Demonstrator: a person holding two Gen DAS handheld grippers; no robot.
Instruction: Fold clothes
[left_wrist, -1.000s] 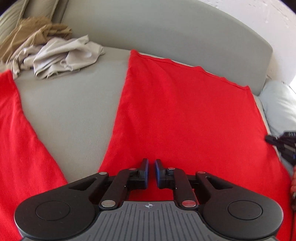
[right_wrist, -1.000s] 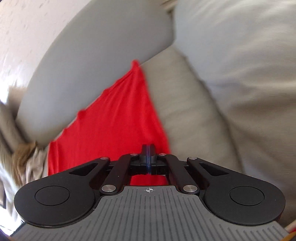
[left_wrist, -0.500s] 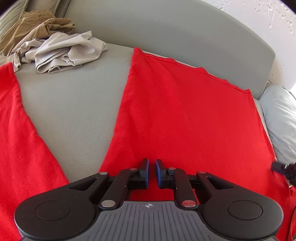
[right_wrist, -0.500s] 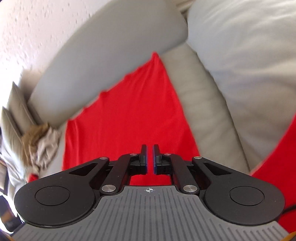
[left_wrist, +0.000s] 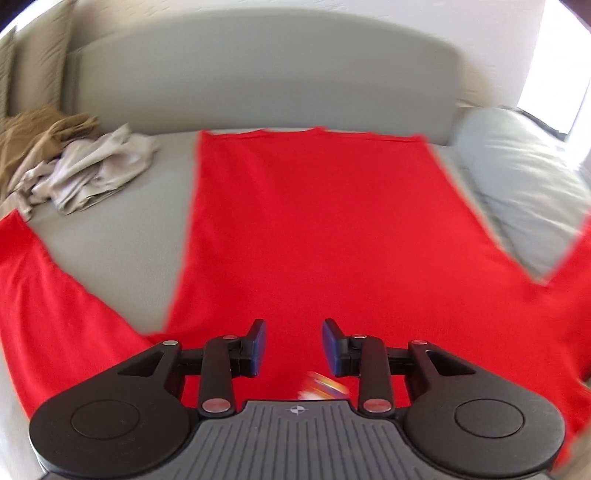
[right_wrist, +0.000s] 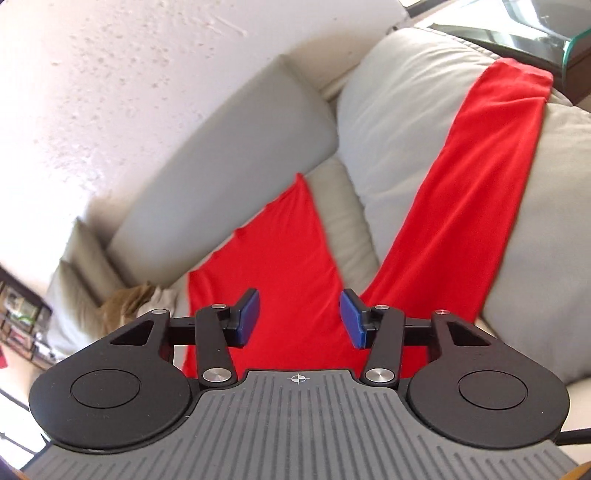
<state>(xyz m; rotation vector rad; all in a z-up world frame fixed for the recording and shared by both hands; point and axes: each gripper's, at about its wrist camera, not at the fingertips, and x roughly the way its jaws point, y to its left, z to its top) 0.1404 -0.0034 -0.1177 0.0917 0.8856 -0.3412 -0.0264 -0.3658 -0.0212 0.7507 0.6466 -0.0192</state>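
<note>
crumpled beige and grey clothes (left_wrist: 74, 166) lie heaped at the sofa's (left_wrist: 110, 236) left end, unfolded; red long-sleeved shirt (left_wrist: 314, 229) lies flat mid-seat, sleeves spread, no fold showing. left claw (left_wrist: 293, 345) and right claw (right_wrist: 299, 317) both gape wide, empty.

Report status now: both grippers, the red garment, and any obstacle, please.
Left gripper open, empty. Right gripper open, empty. Red garment spread flat on sofa, one sleeve draped over cushion. Crumpled clothes far left, apart from it.
</note>
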